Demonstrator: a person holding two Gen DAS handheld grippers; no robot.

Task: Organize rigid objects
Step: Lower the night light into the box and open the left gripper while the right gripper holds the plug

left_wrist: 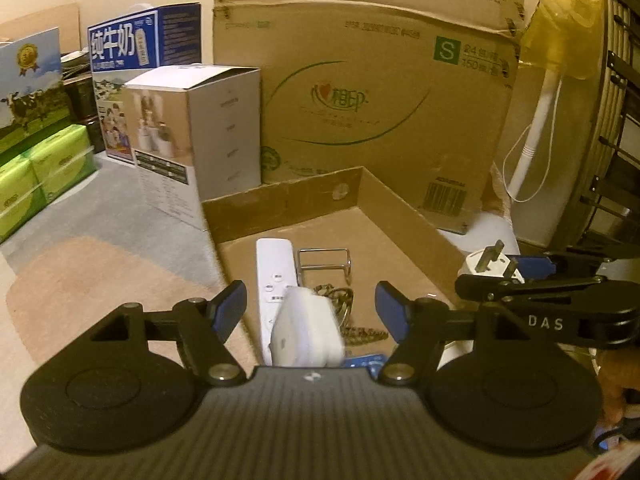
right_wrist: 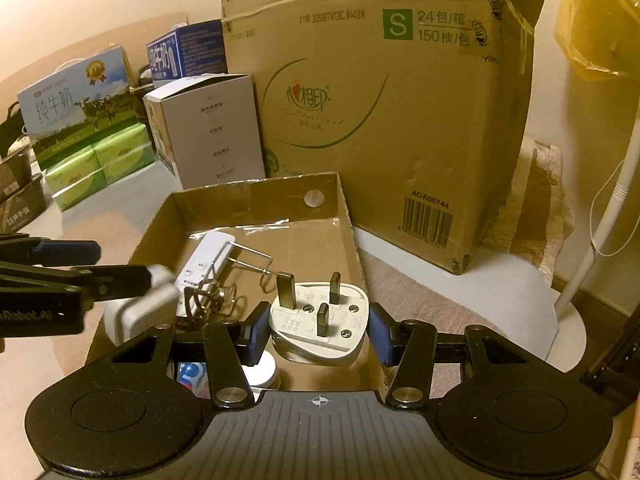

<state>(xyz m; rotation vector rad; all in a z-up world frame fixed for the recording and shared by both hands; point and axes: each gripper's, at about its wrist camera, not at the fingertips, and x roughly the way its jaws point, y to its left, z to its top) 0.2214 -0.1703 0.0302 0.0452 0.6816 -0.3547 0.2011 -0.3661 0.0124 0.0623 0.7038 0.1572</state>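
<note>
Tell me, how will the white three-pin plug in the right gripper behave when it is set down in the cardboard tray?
The white three-pin plug looks like hard plastic with metal pins, so probably stiff and not fragile. Its smooth rounded body may slip between the jaws of the right gripper. Its flat pin face means it should not roll in the cardboard tray, though resting on its pins it might tip.

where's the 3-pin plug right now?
In the right wrist view the white plug sits between the right gripper pads, prongs up, above the cardboard tray, right of the white remote.

The floor bore a shallow cardboard tray; a big carton stood at its one o'clock
</note>
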